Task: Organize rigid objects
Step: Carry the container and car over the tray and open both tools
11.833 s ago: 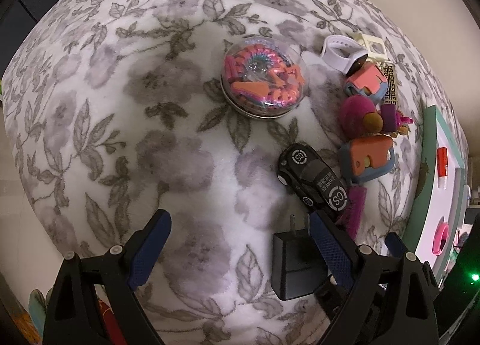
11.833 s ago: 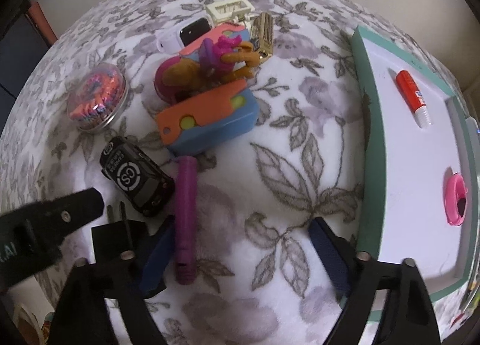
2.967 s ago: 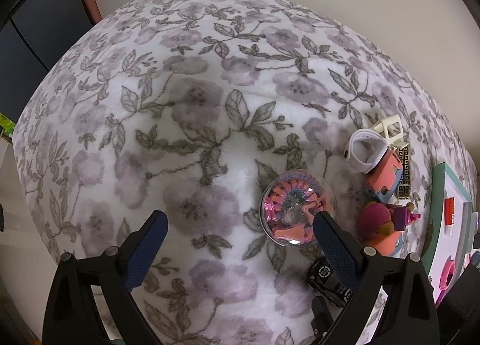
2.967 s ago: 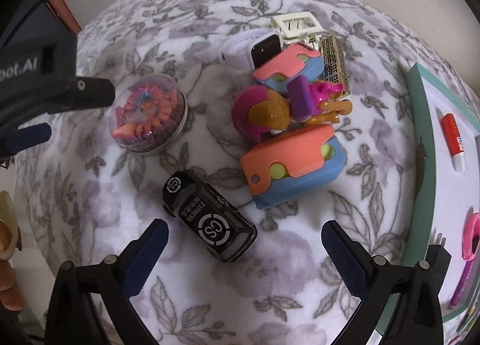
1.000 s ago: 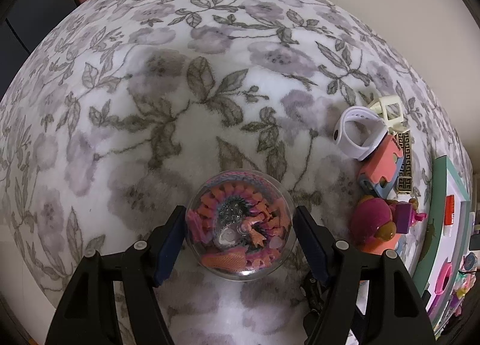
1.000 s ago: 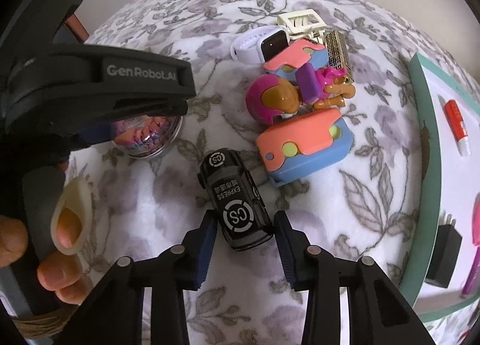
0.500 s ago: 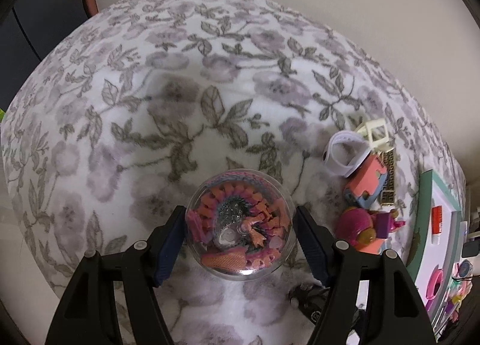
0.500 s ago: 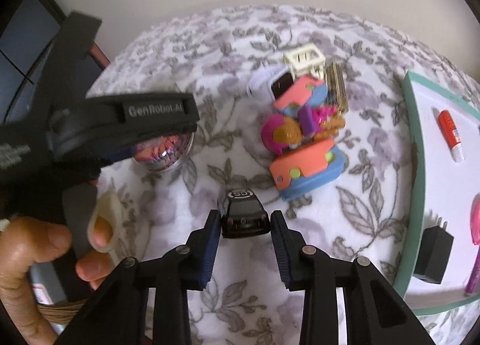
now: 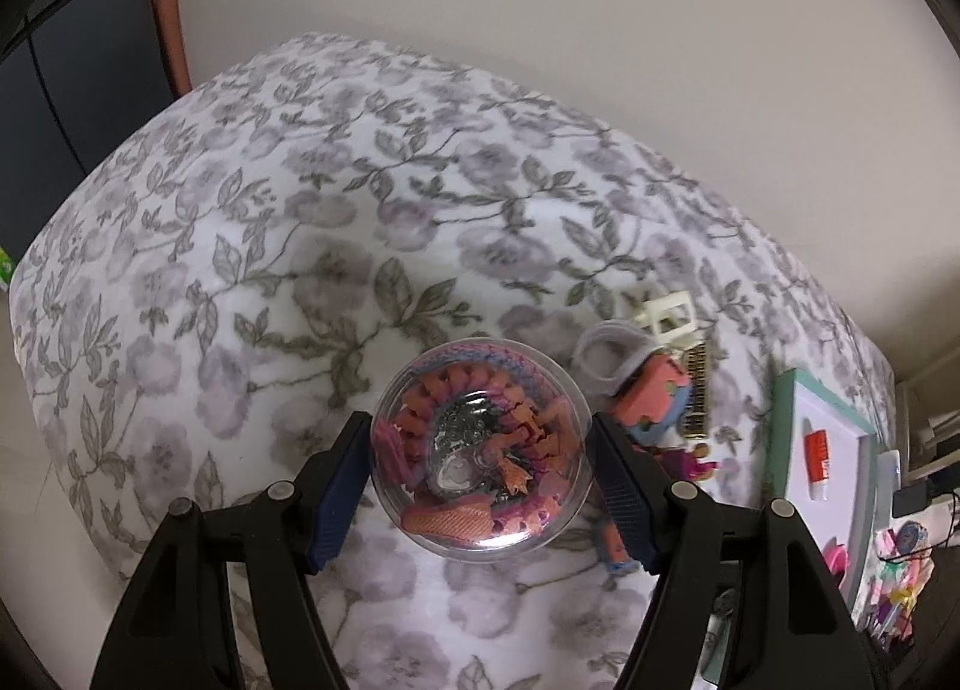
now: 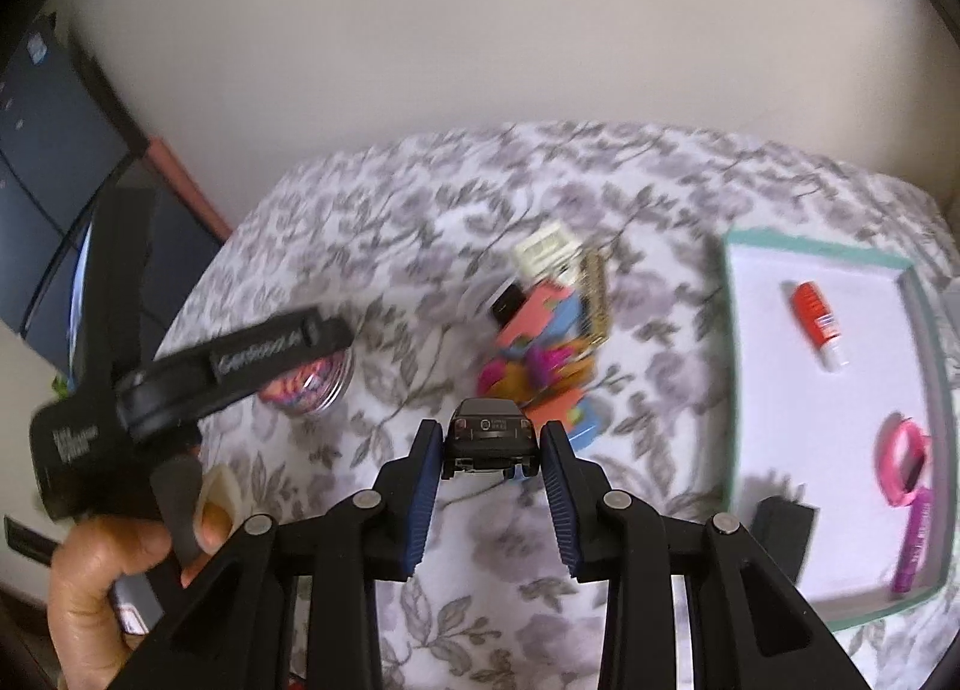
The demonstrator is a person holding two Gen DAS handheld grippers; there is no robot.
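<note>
My left gripper [image 9: 480, 474] is shut on a clear round case [image 9: 480, 450] filled with pink and orange pieces, held above the flowered cloth. The case also shows in the right wrist view [image 10: 309, 384] under the left gripper's arm. My right gripper [image 10: 491, 462] is shut on a black toy car [image 10: 489, 435], lifted off the cloth. A green-rimmed white tray [image 10: 729, 330] lies at the right and holds a red glue stick [image 10: 816, 324], a pink ring [image 10: 900, 462], a purple stick [image 10: 912, 540] and a black charger [image 10: 780, 522].
A heap of toys [image 10: 540, 342] lies on the cloth: orange-and-blue blocks, a pink doll, a white watch [image 9: 609, 354], a cream frame [image 9: 666, 315] and a gold comb [image 9: 696, 390]. A wall stands behind. A dark cabinet [image 9: 72, 60] is at the left.
Both grippers have risen with their loads. The right gripper tilted up, so the car now faces end-on. The cloth and toys look smaller and farther below.
</note>
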